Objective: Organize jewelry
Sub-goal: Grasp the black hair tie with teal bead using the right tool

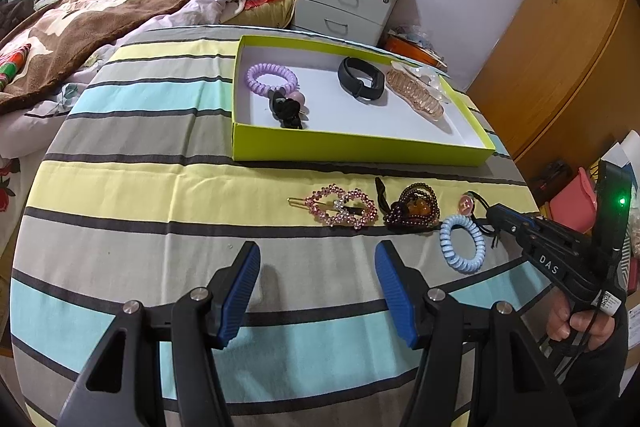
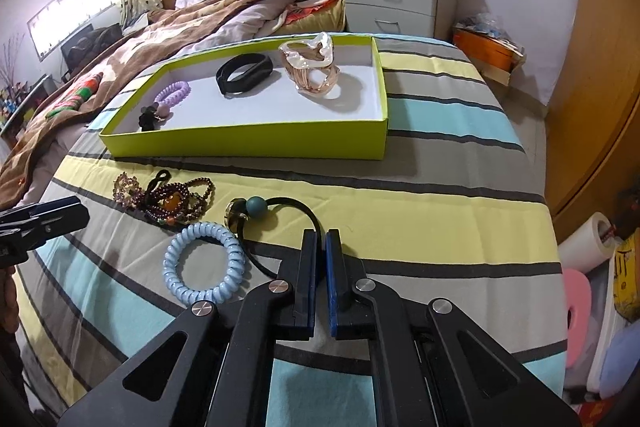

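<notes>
The right gripper (image 2: 321, 239) is pinched on the thin black elastic hair tie with a teal bead (image 2: 296, 211), beside the pale blue spiral hair coil (image 2: 205, 263). The left gripper (image 1: 318, 263) hangs spread above the striped cloth (image 1: 160, 187). Ahead lie the pink rhinestone hair clip (image 1: 340, 209) and dark beaded bracelet (image 1: 412, 209); beyond, the lime-green cardboard tray (image 1: 360, 147) holds a purple coil (image 1: 272, 77), black band (image 1: 360, 79) and amber claw clip (image 1: 416, 93).

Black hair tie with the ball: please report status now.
Right hand-held gripper shut on the black hair tie. Left hand-held gripper open, empty. Tie lies outside green box; blue coil tie beside it.
</notes>
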{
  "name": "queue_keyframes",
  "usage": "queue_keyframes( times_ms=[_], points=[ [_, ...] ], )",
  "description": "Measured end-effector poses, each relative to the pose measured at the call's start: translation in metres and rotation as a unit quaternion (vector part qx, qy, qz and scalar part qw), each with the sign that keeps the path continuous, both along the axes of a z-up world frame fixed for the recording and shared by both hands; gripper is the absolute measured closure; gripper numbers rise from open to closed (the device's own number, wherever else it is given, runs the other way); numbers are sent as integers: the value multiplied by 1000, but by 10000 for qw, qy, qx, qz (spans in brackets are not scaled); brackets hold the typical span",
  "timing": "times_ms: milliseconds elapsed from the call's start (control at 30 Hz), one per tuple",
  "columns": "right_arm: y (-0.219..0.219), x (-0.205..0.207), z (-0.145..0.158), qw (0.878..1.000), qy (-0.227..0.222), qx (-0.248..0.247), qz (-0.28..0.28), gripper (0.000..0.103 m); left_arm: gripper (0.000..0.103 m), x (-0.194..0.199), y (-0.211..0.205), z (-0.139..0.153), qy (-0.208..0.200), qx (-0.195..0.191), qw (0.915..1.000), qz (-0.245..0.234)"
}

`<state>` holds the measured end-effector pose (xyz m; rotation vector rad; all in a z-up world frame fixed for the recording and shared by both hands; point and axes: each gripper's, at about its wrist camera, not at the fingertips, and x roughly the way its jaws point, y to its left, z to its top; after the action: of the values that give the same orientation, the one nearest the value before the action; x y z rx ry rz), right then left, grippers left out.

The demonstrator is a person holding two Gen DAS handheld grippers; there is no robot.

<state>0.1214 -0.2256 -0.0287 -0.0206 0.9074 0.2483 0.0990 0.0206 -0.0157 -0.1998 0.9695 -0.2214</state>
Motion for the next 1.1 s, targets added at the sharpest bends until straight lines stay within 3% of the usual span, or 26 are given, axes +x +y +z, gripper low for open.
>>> queue_keyframes(
  times_ms=[233, 767, 1100],
  points=[
    [-15, -8, 9, 9994, -223, 165, -217, 99, 41, 7, -5, 0, 14, 183, 9998, -6],
    [-42, -18, 38, 9942, -712, 589, -559, 99, 41, 37, -35, -4, -18, 1005, 9947, -225],
    [-39, -16, 37, 9938, -702, 655, -564, 99, 41, 47, -45, -11, 56, 1124, 9930, -362]
  ],
)
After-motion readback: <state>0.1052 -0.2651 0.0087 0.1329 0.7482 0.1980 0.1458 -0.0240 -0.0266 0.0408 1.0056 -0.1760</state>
